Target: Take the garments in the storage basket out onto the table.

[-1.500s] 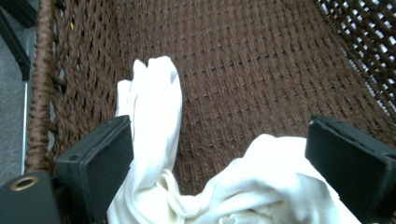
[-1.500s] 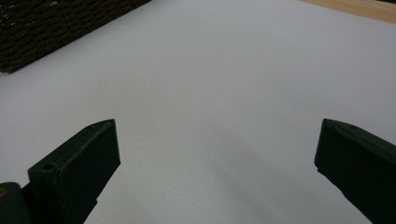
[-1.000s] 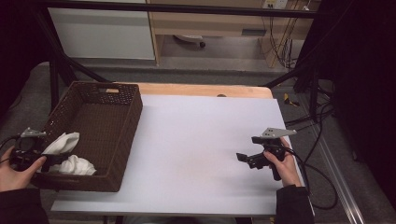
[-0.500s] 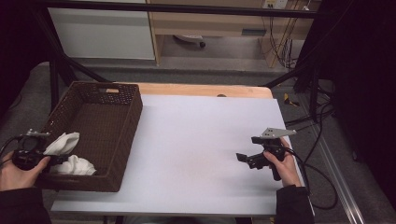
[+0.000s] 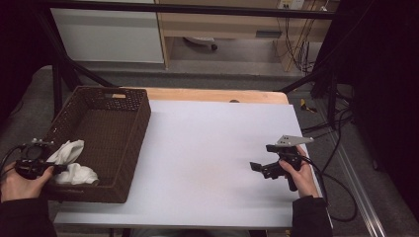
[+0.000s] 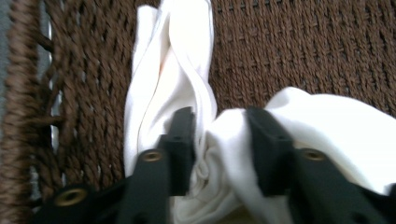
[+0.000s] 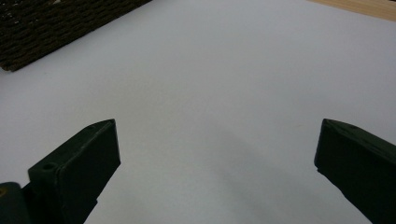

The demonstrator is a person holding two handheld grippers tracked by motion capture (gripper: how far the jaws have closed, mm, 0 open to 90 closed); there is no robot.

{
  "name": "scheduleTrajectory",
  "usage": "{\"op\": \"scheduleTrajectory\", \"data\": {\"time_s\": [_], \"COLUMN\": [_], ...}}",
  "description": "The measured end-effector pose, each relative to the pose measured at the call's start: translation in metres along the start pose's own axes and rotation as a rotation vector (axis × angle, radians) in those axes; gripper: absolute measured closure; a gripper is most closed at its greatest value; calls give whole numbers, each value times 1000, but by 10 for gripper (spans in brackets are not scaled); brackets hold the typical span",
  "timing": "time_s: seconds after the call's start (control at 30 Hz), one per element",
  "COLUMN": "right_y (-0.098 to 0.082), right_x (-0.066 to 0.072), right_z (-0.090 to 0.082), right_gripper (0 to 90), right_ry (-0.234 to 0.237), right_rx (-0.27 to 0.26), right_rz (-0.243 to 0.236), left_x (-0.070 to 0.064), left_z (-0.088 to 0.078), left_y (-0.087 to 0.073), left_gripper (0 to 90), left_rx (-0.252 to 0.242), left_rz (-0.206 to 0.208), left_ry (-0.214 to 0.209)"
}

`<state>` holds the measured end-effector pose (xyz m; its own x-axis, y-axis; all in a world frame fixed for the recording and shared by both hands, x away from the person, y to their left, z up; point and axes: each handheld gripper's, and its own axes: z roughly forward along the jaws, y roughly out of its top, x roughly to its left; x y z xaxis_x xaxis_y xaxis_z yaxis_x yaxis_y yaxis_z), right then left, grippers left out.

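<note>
I look at everything here and I find no text, label, brand, number or sign that I can read on any surface.

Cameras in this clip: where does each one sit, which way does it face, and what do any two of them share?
High view: above the person's side, looking forward and down on the white table; both hands, left gripper, right gripper.
Left gripper view: rides the left gripper, facing into the wicker basket; jaws clamp the white cloth.
Right gripper view: rides the right gripper, facing across the table; jaws wide apart.
Shared: the basket appears in all three.
</note>
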<state>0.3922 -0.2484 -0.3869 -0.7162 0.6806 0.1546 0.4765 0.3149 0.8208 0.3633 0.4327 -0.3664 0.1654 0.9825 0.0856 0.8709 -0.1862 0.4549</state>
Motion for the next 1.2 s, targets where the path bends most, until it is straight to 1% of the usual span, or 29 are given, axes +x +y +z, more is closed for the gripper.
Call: {"op": "scheduleTrajectory", "data": {"time_s": [0.13,0.23,0.27,0.33,0.53,0.57,0.67,0.7,0.8,0.83,0.87,0.93,0.97,1.0,1.03,1.07,1.1,1.13,1.17,1.2], "right_y": [0,0,0,0,0,0,0,0,1,1,1,1,1,0,0,0,0,0,0,0], "right_x": [0,0,0,0,-1,-1,-1,-1,0,-1,-1,-1,-1,0,0,0,0,0,0,0], "right_z": [0,0,0,0,0,0,-1,-1,-1,-1,-1,-1,-1,0,0,0,-1,-1,-1,-1], "right_gripper": [8,7,7,7,8,8,8,8,8,8,8,8,8,8,8,8,8,8,8,8], "right_ry": [0,0,0,0,-1,0,-1,-2,1,1,-1,-1,-1,-1,2,2,2,1,2,2], "right_rx": [-1,-1,-1,-2,-3,-3,-6,-6,-8,-8,-8,-5,-3,-3,-1,-1,-1,-3,-4,-5], "right_rz": [-1,-2,-1,1,1,1,0,1,1,0,0,0,-1,0,-3,-3,-5,-3,-4,-5], "left_x": [-2,0,1,1,-3,-4,-11,-16,-25,-28,-29,-29,-27,-25,-23,-21,-18,-17,-15,-14], "left_z": [0,0,0,0,-2,-4,-8,-9,-8,-8,-8,-7,-7,-7,-7,-8,-9,-10,-12,-13], "left_y": [1,1,0,0,4,5,10,12,18,21,22,23,22,21,19,18,16,15,13,11], "left_gripper": [724,755,760,771,781,781,781,781,785,785,785,781,771,740,596,596,485,415,403,370], "left_rx": [11,7,1,-4,-20,-27,-58,-77,-106,-102,-104,-92,-84,-80,-94,-113,-126,-146,-167,-180], "left_rz": [12,1,-11,-14,14,22,46,53,65,72,70,65,56,53,53,38,26,22,23,25], "left_ry": [-6,-27,-35,-35,-31,-42,-52,-68,-94,-92,-95,-106,-119,-132,-136,-149,-168,-176,-172,-167]}}
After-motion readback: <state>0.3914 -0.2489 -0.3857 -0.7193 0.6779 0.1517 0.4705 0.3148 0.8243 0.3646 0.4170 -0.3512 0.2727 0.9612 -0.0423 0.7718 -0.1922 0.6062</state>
